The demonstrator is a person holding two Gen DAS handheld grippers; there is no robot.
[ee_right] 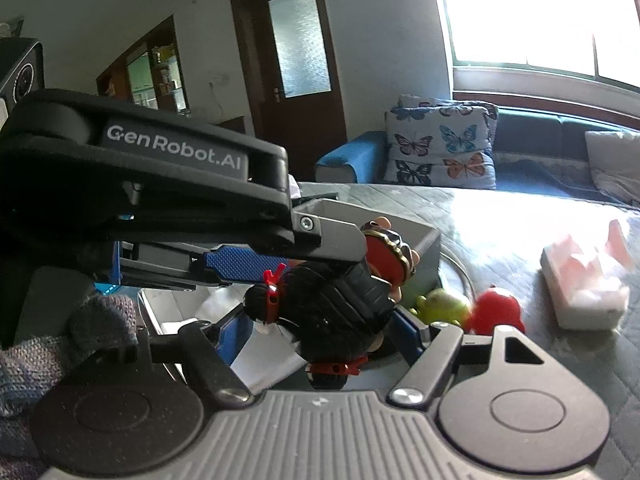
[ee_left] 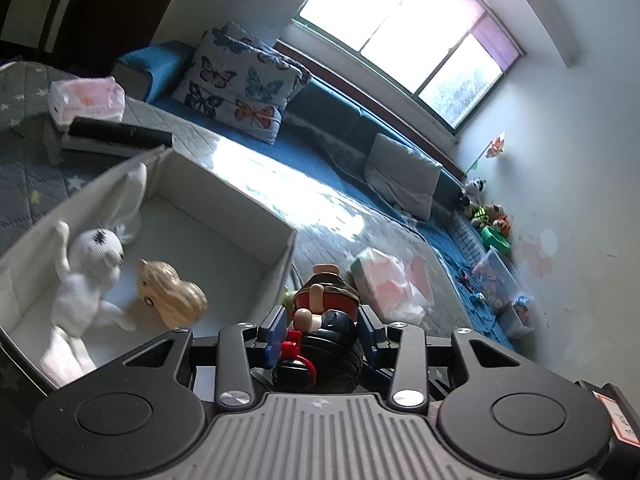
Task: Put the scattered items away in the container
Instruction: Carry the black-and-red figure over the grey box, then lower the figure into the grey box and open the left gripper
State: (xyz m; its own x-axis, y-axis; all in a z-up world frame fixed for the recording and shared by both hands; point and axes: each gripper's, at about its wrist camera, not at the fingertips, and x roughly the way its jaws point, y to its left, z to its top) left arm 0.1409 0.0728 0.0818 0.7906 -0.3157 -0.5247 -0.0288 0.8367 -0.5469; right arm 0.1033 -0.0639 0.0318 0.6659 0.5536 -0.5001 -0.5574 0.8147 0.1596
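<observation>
**Doll in both grips beside the box, two toys already inside**

A doll (ee_left: 324,320) with black hair, red hair ties and a red-and-brown costume is clamped between the blue-padded fingers of the left gripper (ee_left: 322,330), which are closed on its body. In the right wrist view the same doll lies between the fingers of the right gripper (ee_right: 320,320) as well; they stand about half open around the figure, and they look to be bearing on it, though the contact itself is hard to make out. The doll is raised off the table, just by the near corner of the grey fabric container (ee_left: 224,188).

Done so far, as far as can be seen: a white plush rabbit (ee_left: 86,264) and a tan toy animal (ee_left: 172,292) lie on the container's floor, toward its near-left side.

Still out on the grey quilted table (ee_right: 520,216): a small green figure (ee_right: 442,304) and a red figure (ee_right: 498,310), side by side just beyond the container's near corner, and a pink-and-white tissue pack (ee_right: 580,280) further toward the window edge, though it may not be part of the tidying.

My reading is that the task is roughly halfway, with the doll next to go in.
</observation>
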